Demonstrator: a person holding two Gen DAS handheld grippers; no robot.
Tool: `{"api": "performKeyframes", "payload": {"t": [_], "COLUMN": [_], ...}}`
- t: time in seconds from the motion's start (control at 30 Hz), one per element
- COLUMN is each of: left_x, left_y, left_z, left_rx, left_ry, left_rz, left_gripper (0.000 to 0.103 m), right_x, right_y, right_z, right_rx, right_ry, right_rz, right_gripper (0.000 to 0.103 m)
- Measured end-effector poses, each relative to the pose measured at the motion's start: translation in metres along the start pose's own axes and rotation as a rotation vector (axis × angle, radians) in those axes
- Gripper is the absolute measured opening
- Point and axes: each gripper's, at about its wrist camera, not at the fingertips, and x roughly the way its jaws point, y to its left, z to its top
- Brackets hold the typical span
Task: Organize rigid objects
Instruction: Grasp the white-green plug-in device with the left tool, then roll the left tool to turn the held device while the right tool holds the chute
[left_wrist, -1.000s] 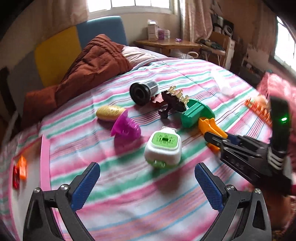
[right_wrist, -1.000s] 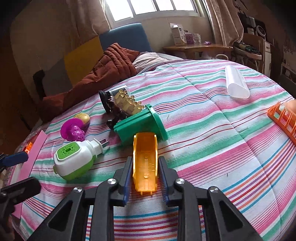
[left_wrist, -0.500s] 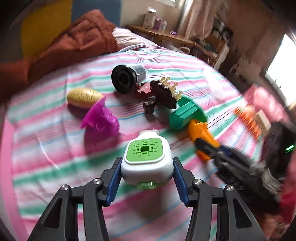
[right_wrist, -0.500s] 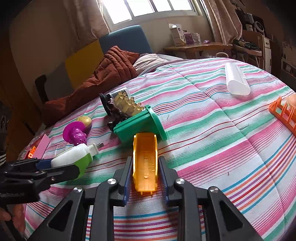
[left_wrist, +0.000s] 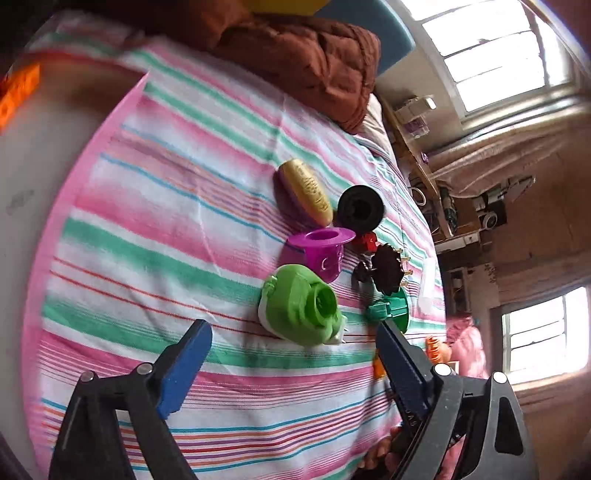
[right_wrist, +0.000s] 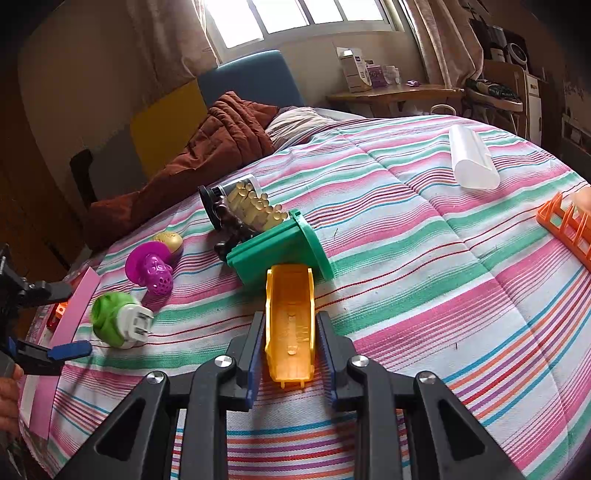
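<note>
— Where's the orange scoop (right_wrist: 290, 325)?
— On the bed (right_wrist: 424, 258), near its front edge, clamped in the right gripper (right_wrist: 291, 354), tip against the tipped green bin (right_wrist: 280, 251).
— And the left gripper (left_wrist: 291, 373)?
— Wide apart, holding nothing; the green-and-white plug-in (left_wrist: 301, 312) lies just beyond it.

On the striped bed (right_wrist: 424, 258) we noted a green-and-white plug-in device (right_wrist: 118, 320) lying on its side, prongs pointing toward the yellow piece. Just behind it lay a purple perforated toy (right_wrist: 151, 267) with a flared rim, and beside that a gold oval object (right_wrist: 170, 242). A green toy bin (right_wrist: 280, 251) lay tipped over, its open mouth facing a yellow-orange trough-shaped piece (right_wrist: 290, 325) that touched its rim. Against the bin's back rested a dark brush with tan bristles (right_wrist: 255, 212) and a black-capped cylinder (right_wrist: 208, 201). A translucent white container (right_wrist: 471, 162) lay well apart; an orange rack (right_wrist: 565, 225) sat at the bed's edge.
</note>
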Motion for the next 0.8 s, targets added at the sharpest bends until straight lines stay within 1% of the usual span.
{"api": "performKeyframes", "payload": {"t": [0.07,0.13,0.2,0.23,0.27,0.3,0.33,0.4,0.43,0.5,0.57,0.6,0.67,0.7,0.73,0.8], "left_x": [-0.007,-0.002,0.01,0.019,0.027,0.034,0.041,0.057,0.058,0.054,0.044,0.04,0.031,0.028,0.024,0.017], "left_y": [-0.021,-0.042,-0.055,-0.059,-0.062,-0.057,-0.053,-0.043,-0.04,-0.039,-0.046,-0.051,-0.062,-0.068,-0.072,-0.078], "left_z": [-0.001,0.001,0.006,0.009,0.012,0.016,0.016,0.014,0.008,-0.007,-0.023,-0.032,-0.048,-0.054,-0.057,-0.051], "left_rx": [0.141,0.278,0.404,0.456,0.488,0.507,0.507,0.451,0.427,0.408,0.415,0.435,0.49,0.52,0.551,0.587], "left_ry": [-0.06,-0.095,-0.087,-0.068,-0.044,-0.019,0.013,0.109,0.144,0.152,0.17,0.182,0.208,0.218,0.2,0.101], "left_rz": [0.061,0.132,0.182,0.195,0.203,0.2,0.181,0.14,0.108,0.052,-0.053,-0.107,-0.18,-0.192,-0.163,-0.039], "left_gripper": [0.096,0.1,0.101,0.101,0.101,0.101,0.101,0.101,0.101,0.1,0.1,0.1,0.1,0.1,0.1,0.1], "right_x": [0.0,0.0,0.0,0.0,0.0,0.0,0.0,0.0,0.0,0.0,-0.001,-0.001,-0.001,-0.001,-0.001,-0.001], "right_y": [0.0,0.0,0.0,0.0,0.0,0.0,0.0,0.0,0.0,0.0,0.0,0.0,0.001,0.001,0.0,0.0], "right_z": [0.0,0.0,0.0,0.0,0.0,0.0,0.0,0.0,0.0,0.0,0.0,0.0,0.0,0.0,0.0,0.0], "right_rx": [0.0,0.001,0.001,0.001,0.001,0.001,0.001,0.002,0.001,0.002,0.005,0.006,0.007,0.006,0.006,0.006], "right_ry": [0.0,0.0,0.0,0.0,-0.001,0.0,-0.001,-0.001,-0.001,-0.001,-0.002,-0.002,-0.003,-0.002,-0.003,-0.003], "right_rz": [0.0,0.0,0.0,0.001,0.0,0.001,0.001,0.002,0.001,0.002,0.005,0.006,0.007,0.006,0.006,0.006], "right_gripper": [0.026,0.026,0.026,0.026,0.026,0.026,0.026,0.026,0.026,0.026,0.026,0.026,0.026,0.026,0.026,0.026]}}
